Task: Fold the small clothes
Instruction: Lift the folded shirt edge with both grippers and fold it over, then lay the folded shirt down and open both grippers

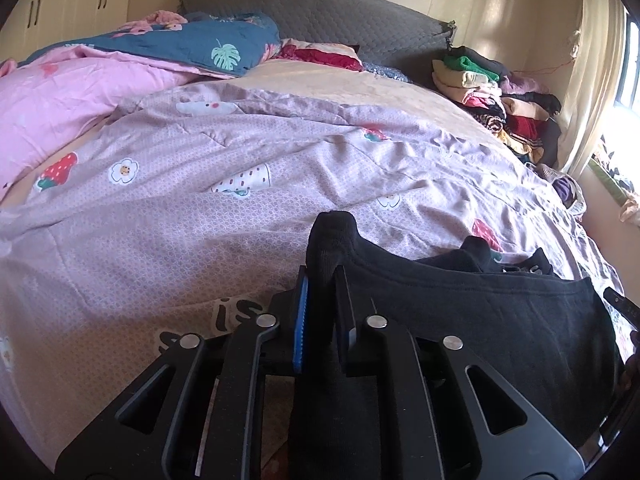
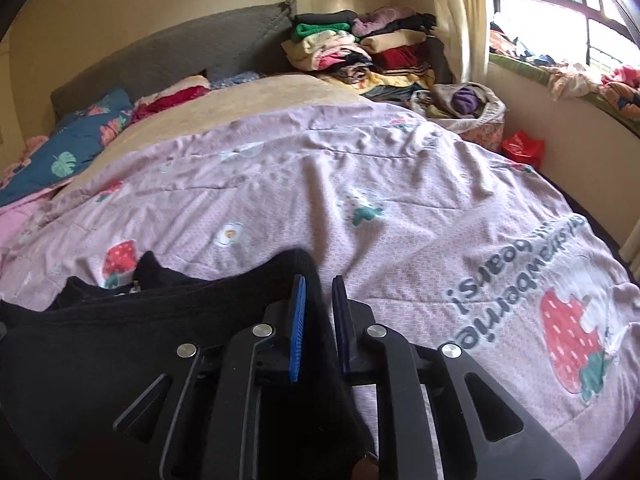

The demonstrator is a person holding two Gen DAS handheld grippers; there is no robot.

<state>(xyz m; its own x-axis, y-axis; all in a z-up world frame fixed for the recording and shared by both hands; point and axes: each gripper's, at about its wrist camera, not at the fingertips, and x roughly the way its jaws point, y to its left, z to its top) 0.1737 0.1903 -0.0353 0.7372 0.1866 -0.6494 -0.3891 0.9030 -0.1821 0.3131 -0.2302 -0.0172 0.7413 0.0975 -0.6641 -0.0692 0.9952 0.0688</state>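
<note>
A small black garment (image 1: 500,312) hangs stretched between my two grippers above the bed. My left gripper (image 1: 322,276) is shut on its left corner, which bunches up between the blue-padded fingers (image 1: 301,320). In the right wrist view the same black garment (image 2: 120,336) spreads to the left, and my right gripper (image 2: 319,284) is shut on its right corner. The cloth runs down between the fingers and hides the space under both grippers. A tip of the right gripper (image 1: 620,304) shows at the right edge of the left wrist view.
The bed carries a lilac quilt with strawberry and flower prints (image 1: 240,184) (image 2: 400,208). A pink and blue duvet (image 1: 120,64) lies at the far left. A stack of folded clothes (image 1: 492,92) (image 2: 360,52) stands by the grey headboard (image 1: 320,12). A window and curtain (image 2: 560,12) are on the right.
</note>
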